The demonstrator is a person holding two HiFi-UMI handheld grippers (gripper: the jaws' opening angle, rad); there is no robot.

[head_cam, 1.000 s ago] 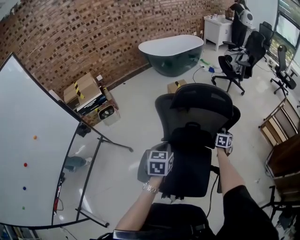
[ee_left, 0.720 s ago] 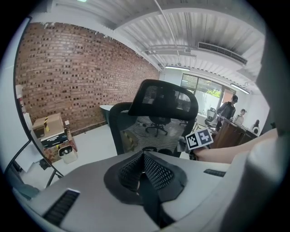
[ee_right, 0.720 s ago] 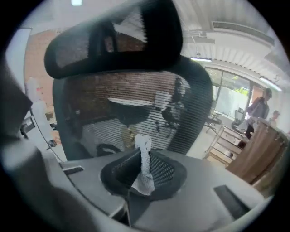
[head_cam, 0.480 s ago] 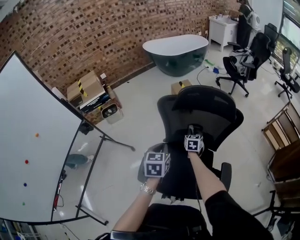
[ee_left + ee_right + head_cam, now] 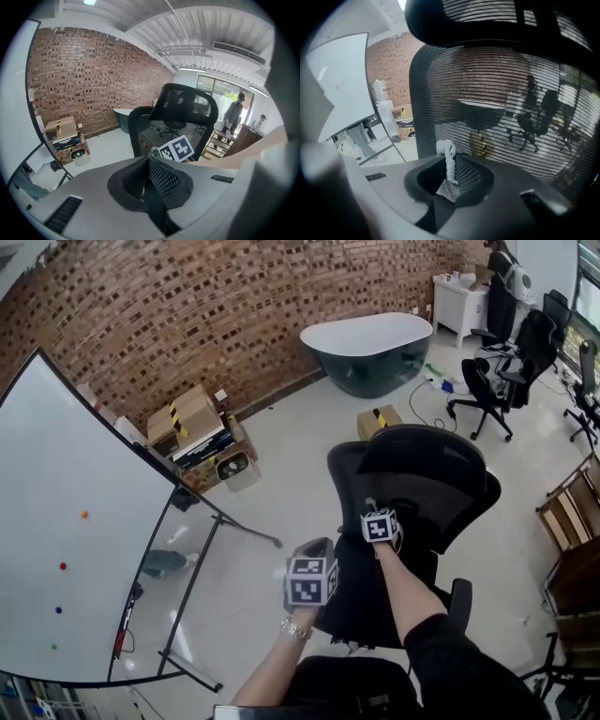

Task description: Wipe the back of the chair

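Ahead of me: brick wall (image 5: 187,315) | my left: whiteboard (image 5: 75,521) | floor (image 5: 281,474): pale, glossy | far: bathtub (image 5: 370,338), office chairs (image 5: 489,388), cardboard boxes (image 5: 187,416)

no legible text, no readable labels, brands, numbers or signs

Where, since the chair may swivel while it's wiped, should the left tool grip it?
Grip the backrest's left frame edge, coming from its left: that upright rim looks thin enough to pinch, nearest the left tool, clear of the cloth.

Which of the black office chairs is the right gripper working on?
The mesh-backed chair right before the person; the right gripper holds a white cloth at its backrest. The other chairs stand far off.
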